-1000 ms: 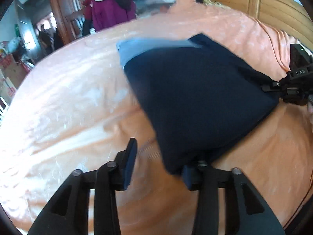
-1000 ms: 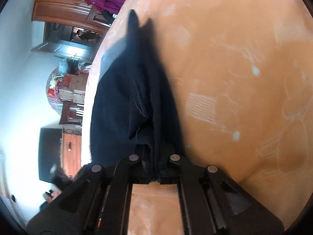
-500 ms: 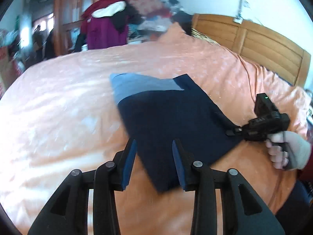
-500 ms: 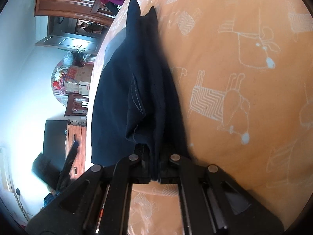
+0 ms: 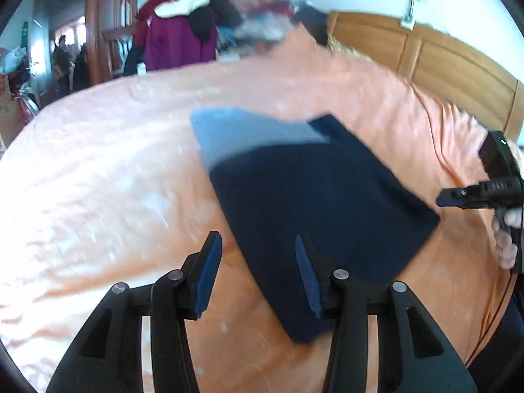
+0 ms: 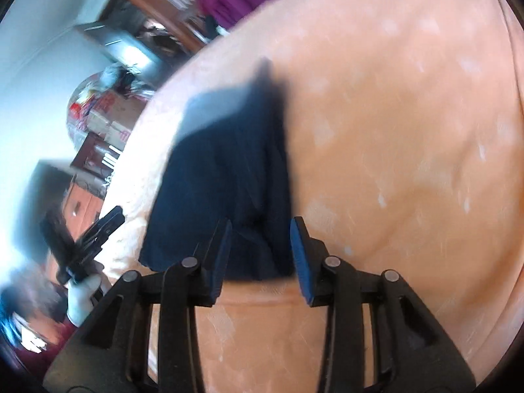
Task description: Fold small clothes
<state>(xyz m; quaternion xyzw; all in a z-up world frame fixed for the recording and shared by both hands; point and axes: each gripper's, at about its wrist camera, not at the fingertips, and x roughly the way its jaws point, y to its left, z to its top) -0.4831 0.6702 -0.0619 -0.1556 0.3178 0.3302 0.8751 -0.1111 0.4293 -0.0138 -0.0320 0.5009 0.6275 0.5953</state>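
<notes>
Left wrist view shows the folded navy garment [image 5: 314,216] lying flat on the orange bedspread [image 5: 98,180], with both the left gripper [image 5: 258,271] and right gripper [image 6: 260,255] spread wide and empty. Best to smooth the fold edges square before regrasping.

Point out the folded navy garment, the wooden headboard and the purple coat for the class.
Folded navy garment [image 5: 321,209], left wrist view, middle of its dark top layer.
Wooden headboard [image 5: 452,65], left wrist view, a flat panel.
Purple coat [image 5: 178,44], left wrist view, its front.
</notes>
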